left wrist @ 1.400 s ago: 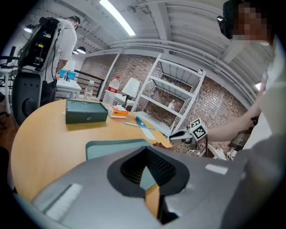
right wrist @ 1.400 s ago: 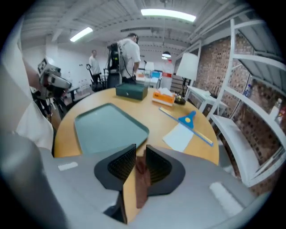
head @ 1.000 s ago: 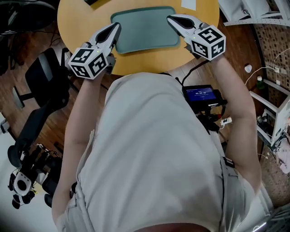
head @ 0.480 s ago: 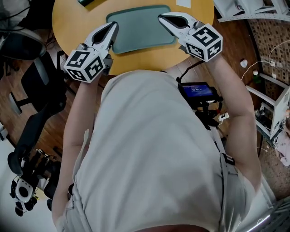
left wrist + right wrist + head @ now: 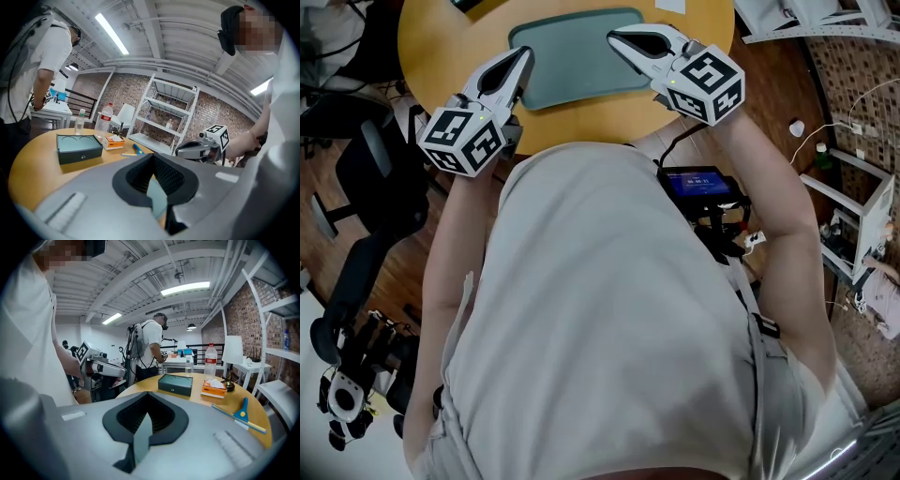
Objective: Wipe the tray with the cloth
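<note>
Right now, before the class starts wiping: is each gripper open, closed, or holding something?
Left gripper: closed, holding nothing.
Right gripper: closed, holding nothing.

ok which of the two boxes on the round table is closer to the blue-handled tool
The small orange box, topped with something white: it sits just left of the blue-handled tool. The larger dark green box lies further left, beyond it.

The tray [image 5: 572, 70] lies on the table [image 5: 431, 47]. The left gripper [image 5: 522, 57] sits at its 9 o'clock edge, the right gripper [image 5: 616, 37] over its 2 o'clock side.
</note>
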`<action>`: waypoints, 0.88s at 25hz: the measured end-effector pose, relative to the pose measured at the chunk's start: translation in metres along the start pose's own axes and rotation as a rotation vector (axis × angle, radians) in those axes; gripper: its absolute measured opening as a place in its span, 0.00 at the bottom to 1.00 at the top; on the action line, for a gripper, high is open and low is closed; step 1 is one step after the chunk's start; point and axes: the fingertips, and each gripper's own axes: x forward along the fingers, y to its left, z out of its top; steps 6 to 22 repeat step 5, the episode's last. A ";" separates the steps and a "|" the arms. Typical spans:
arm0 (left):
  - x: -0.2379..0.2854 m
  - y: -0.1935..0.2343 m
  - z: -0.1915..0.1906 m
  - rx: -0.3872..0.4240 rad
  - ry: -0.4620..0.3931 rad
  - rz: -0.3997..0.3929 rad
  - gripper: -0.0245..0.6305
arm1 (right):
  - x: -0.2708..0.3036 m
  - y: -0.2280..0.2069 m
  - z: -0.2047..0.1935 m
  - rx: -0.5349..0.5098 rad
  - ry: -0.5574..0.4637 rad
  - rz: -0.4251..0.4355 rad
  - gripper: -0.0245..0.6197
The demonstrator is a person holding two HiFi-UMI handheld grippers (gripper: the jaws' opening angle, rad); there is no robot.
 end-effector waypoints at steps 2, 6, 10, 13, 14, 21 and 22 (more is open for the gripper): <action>0.000 -0.002 0.001 0.001 0.000 -0.001 0.04 | 0.000 0.002 0.003 -0.005 -0.003 0.007 0.04; 0.001 -0.004 0.002 0.002 -0.003 -0.002 0.04 | -0.001 0.006 0.007 -0.018 -0.008 0.021 0.04; 0.001 -0.004 0.002 0.002 -0.003 -0.002 0.04 | -0.001 0.006 0.007 -0.018 -0.008 0.021 0.04; 0.001 -0.004 0.002 0.002 -0.003 -0.002 0.04 | -0.001 0.006 0.007 -0.018 -0.008 0.021 0.04; 0.001 -0.004 0.002 0.002 -0.003 -0.002 0.04 | -0.001 0.006 0.007 -0.018 -0.008 0.021 0.04; 0.001 -0.004 0.002 0.002 -0.003 -0.002 0.04 | -0.001 0.006 0.007 -0.018 -0.008 0.021 0.04; 0.001 -0.004 0.002 0.002 -0.003 -0.002 0.04 | -0.001 0.006 0.007 -0.018 -0.008 0.021 0.04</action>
